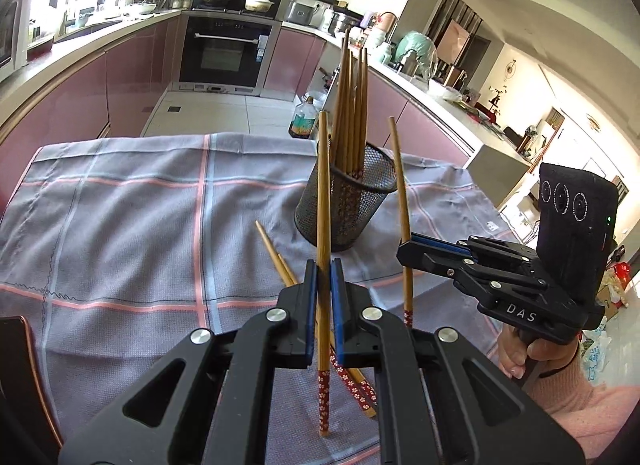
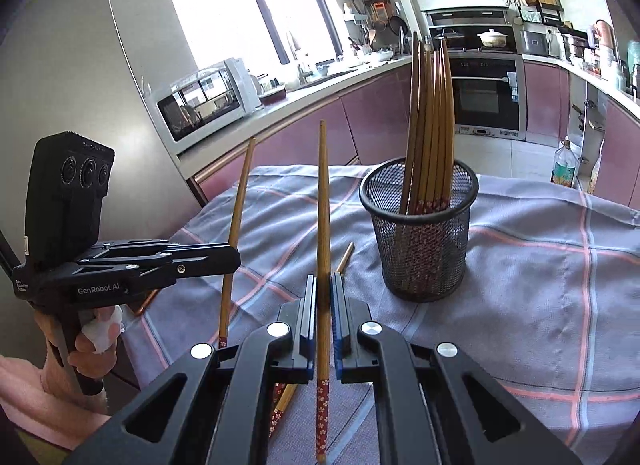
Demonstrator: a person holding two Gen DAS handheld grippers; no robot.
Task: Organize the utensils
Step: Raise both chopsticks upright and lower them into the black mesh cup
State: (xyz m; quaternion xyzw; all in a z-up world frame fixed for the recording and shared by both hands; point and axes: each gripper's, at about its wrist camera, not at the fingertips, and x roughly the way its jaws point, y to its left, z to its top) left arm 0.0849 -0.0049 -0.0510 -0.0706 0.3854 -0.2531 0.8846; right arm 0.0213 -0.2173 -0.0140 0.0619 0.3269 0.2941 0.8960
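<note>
A black mesh cup stands on the checked cloth and holds several wooden chopsticks, tips up. My left gripper is shut on one upright chopstick, red flowered end down. My right gripper is shut on another upright chopstick. Each gripper shows in the other's view, the right one to the cup's right, the left one to the cup's left, each with its chopstick. Two loose chopsticks lie on the cloth below the grippers.
The grey cloth with pink and blue lines covers the table. An oil bottle stands on the floor behind it. Pink kitchen cabinets, an oven and a microwave stand around.
</note>
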